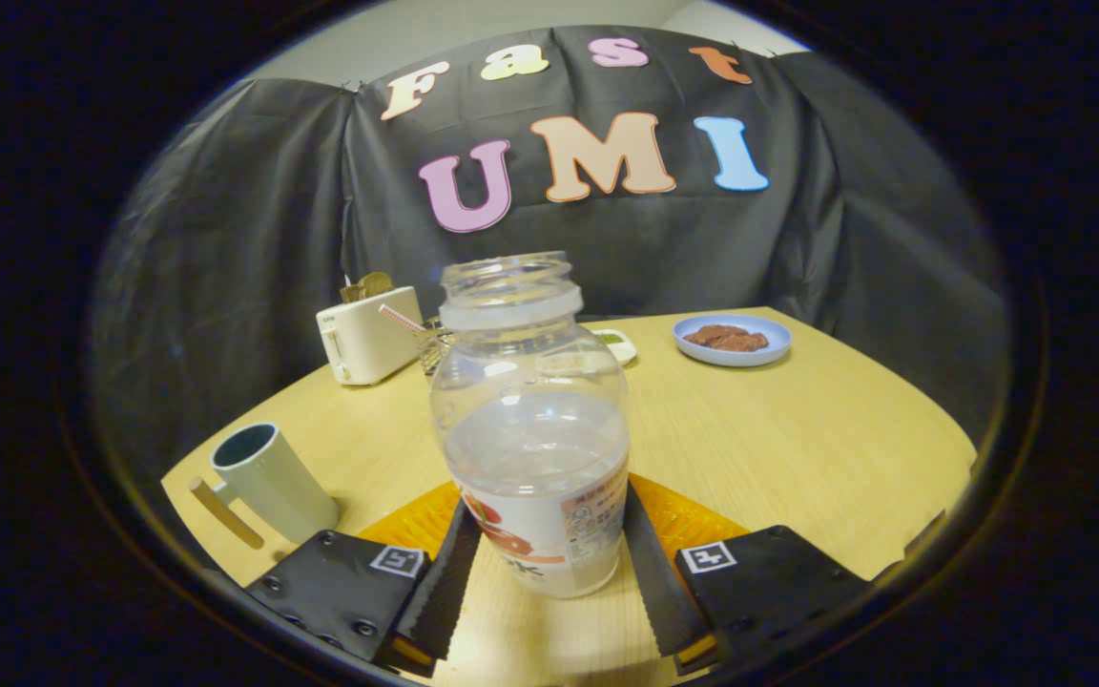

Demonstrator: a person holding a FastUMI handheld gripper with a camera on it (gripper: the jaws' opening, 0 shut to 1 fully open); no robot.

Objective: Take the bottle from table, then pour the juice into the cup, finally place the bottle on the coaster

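The bottle (530, 429) stands between the two fingers of the gripper (542, 582), its cap off and pale juice filling roughly the lower half. Both fingers lie against its labelled lower sides, so the grip looks closed on it, though whether it is lifted clear of the table (798, 439) I cannot tell. An orange coaster (683, 520) shows just behind the bottle, spreading out past both fingers. The cup (268, 482), with its handle toward the camera, stands upright just off the left finger, near but apart from the bottle; what is inside it is too dark to read. So the taking step seems in hand or done; whether the pouring has happened cannot be judged, and the final set-down is either close or still to come. The gripper points level and forward, holding the bottle upright, not tipped toward the cup.
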